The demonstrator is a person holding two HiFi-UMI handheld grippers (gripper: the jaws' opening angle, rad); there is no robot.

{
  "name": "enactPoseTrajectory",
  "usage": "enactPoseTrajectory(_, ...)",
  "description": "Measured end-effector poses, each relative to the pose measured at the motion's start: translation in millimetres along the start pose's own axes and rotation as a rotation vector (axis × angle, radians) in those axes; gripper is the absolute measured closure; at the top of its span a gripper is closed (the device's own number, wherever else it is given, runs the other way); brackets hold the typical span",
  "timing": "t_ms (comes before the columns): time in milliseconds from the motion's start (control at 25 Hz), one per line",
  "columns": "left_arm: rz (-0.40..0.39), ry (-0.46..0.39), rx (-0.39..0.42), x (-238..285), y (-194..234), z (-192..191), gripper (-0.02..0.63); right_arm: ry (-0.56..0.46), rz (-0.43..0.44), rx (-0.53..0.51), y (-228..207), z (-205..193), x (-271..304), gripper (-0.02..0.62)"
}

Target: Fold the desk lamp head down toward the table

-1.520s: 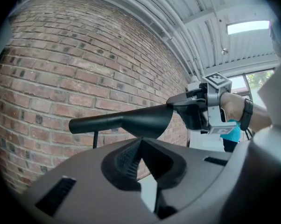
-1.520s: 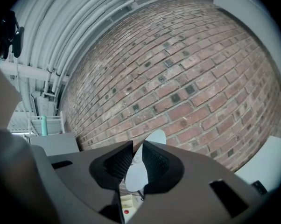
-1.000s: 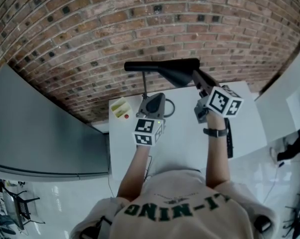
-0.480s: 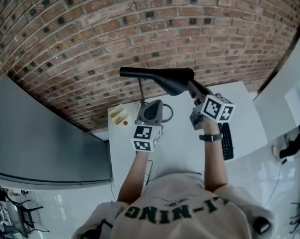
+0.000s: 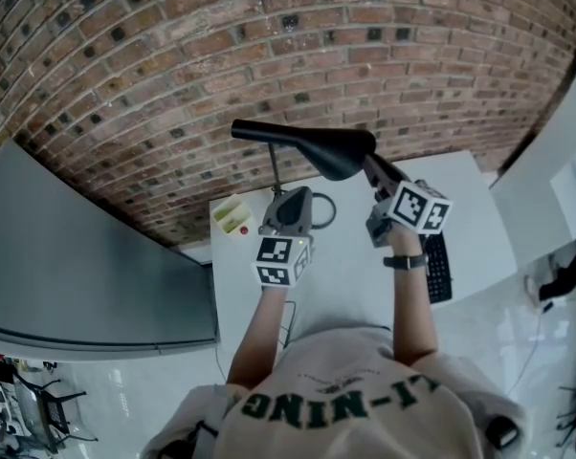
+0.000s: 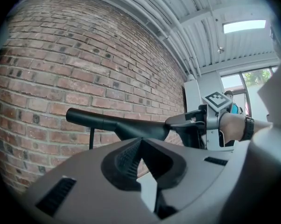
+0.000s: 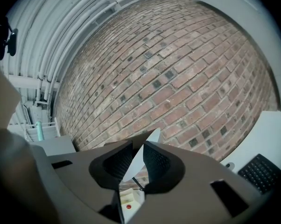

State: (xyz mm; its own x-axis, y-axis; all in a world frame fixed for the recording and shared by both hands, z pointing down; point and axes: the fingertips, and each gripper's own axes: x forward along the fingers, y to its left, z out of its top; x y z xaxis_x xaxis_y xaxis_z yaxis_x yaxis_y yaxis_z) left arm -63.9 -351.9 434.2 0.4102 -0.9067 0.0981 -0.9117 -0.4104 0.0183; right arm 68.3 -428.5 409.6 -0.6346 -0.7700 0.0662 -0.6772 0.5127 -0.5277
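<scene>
**Lamp head gripped at one end, level above the table**

Head view: one black, flat, elongated desk lamp head (image 5: 307, 142) lies level on one thin black pole (image 5: 275, 172). The right gripper (image 5: 376, 173) is closed on the lamp head's right end. The left gripper (image 5: 290, 204) sits below the lamp head, near the foot of the pole and clear of the head. Under the lamp head spreads a white table (image 5: 355, 266). One small yellow-green box (image 5: 232, 214) is lower left of the lamp head and one black keyboard (image 5: 437, 268) is lower right. A red brick wall (image 5: 269, 55) rises behind, and a grey panel (image 5: 77, 247) stands far left.

Left gripper view: the jaws meet at their tips with nothing between them. The lamp head (image 6: 117, 125) crosses above them, with the right gripper (image 6: 189, 125) at its far end.

Right gripper view: the jaws pinch a thin pale edge of the lamp head (image 7: 150, 139). The box (image 7: 129, 199) shows below it and the keyboard (image 7: 262, 171) to its right.
</scene>
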Motion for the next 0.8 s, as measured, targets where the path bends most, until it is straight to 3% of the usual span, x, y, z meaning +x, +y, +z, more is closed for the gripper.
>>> enactPoseTrajectory(120, -0.002, 0.004, 0.001, -1, -1, -2, 0.614, -0.003, 0.015, 0.055, -4, -10, 3, 0.532)
enactPoseTrajectory(800, 0.010, 0.023, -0.009, -11, 1, -18, 0.614, 0.030, -0.025, 0.096, -21, -44, 4, 0.532)
